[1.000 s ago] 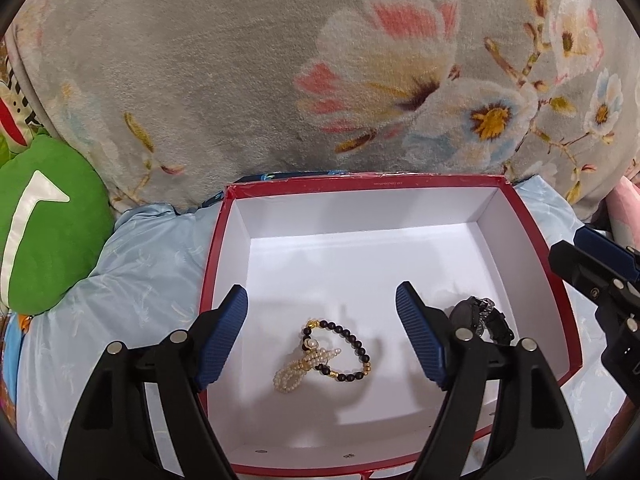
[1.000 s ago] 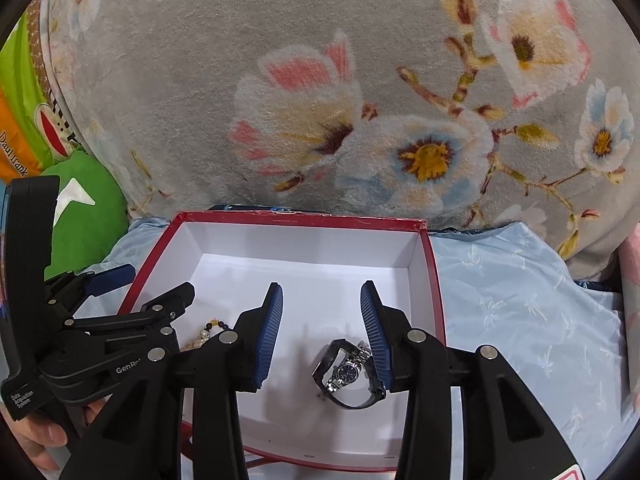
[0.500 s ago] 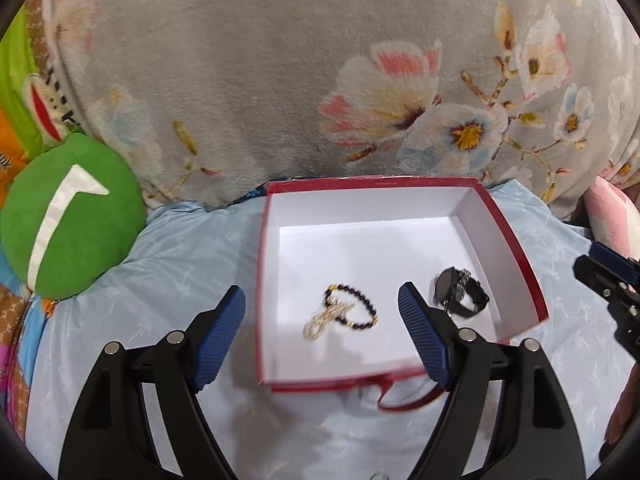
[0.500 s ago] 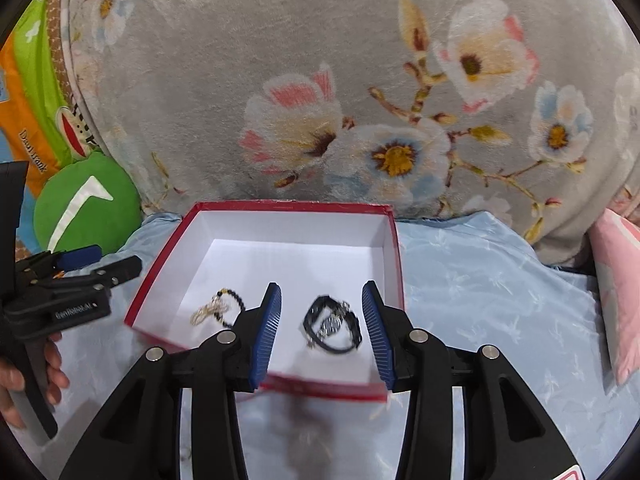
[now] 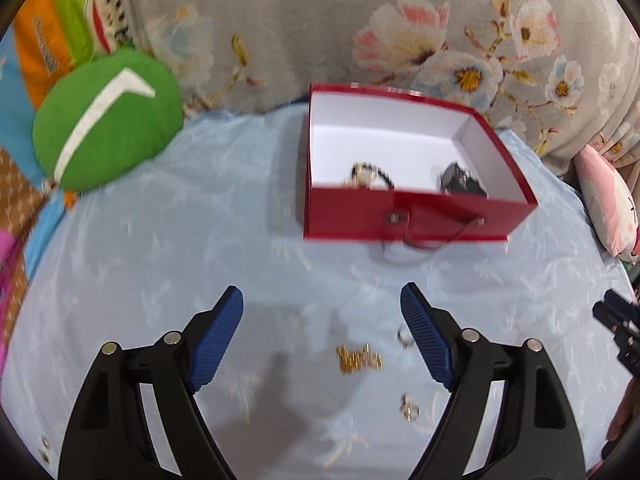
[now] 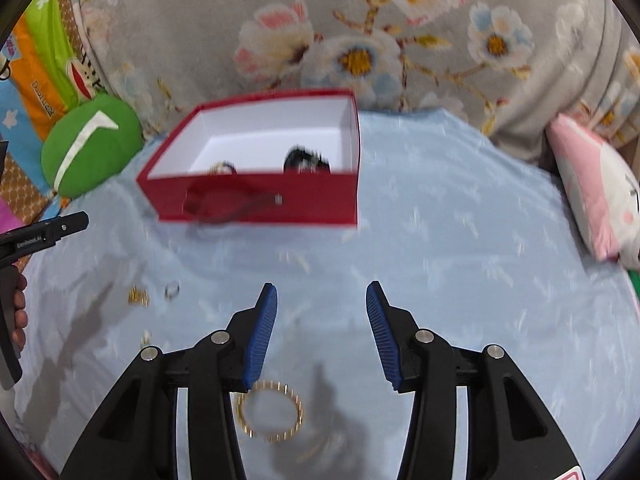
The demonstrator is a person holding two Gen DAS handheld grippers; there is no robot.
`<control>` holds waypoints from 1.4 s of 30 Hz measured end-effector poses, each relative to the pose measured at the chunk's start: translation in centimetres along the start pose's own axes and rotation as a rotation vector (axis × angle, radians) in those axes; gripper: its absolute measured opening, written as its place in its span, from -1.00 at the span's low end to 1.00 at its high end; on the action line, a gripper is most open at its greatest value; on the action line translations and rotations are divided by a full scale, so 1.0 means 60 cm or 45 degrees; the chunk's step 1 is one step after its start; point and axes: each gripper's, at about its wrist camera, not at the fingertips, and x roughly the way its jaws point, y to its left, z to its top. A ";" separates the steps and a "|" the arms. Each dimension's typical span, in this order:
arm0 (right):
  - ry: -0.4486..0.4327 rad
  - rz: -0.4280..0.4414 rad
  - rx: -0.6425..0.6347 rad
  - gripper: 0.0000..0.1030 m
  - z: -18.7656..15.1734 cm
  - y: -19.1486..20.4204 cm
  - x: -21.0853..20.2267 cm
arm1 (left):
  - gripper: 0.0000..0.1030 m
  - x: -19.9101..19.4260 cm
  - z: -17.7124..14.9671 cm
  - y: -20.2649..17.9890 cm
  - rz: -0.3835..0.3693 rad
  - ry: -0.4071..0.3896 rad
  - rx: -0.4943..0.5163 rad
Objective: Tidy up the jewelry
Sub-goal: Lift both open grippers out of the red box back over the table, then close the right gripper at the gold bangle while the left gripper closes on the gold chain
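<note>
Pale blue bedsheet (image 5: 168, 264) with a red box (image 5: 404, 216) at its far side, jewelry partly sorted.
The white-lined box holds a beaded bracelet (image 5: 370, 174) and a black watch (image 5: 460, 182). Nearer, loose on the sheet, lie a gold bangle (image 6: 270, 410), a gold chain (image 5: 358, 357) and a small ring (image 6: 172, 290). The left gripper (image 5: 322, 336) and right gripper (image 6: 321, 330) both hover with jaws apart, gripping nothing.

One red box (image 5: 404, 216), two tools (image 5: 322, 320) (image 6: 322, 316), one watch (image 5: 460, 180).
</note>
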 end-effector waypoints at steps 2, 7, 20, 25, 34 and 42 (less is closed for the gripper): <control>0.048 0.021 0.023 -0.11 -0.027 0.001 0.008 | 0.53 0.005 -0.027 0.006 -0.007 0.041 -0.028; 0.123 0.040 0.045 -0.11 -0.071 0.010 0.032 | 0.52 0.022 -0.070 0.014 -0.007 0.121 -0.072; 0.258 0.047 0.068 -0.16 -0.124 0.023 0.091 | 0.49 0.101 -0.094 -0.004 -0.033 0.253 -0.123; 0.266 0.039 0.066 -0.28 -0.130 0.024 0.096 | 0.35 0.132 -0.092 -0.018 -0.038 0.282 -0.130; 0.265 -0.018 0.031 -0.68 -0.131 0.023 0.096 | -0.51 0.134 -0.092 -0.051 -0.018 0.248 0.000; 0.271 0.001 0.021 -0.92 -0.130 0.033 0.095 | -1.00 0.127 -0.099 -0.062 -0.087 0.260 0.012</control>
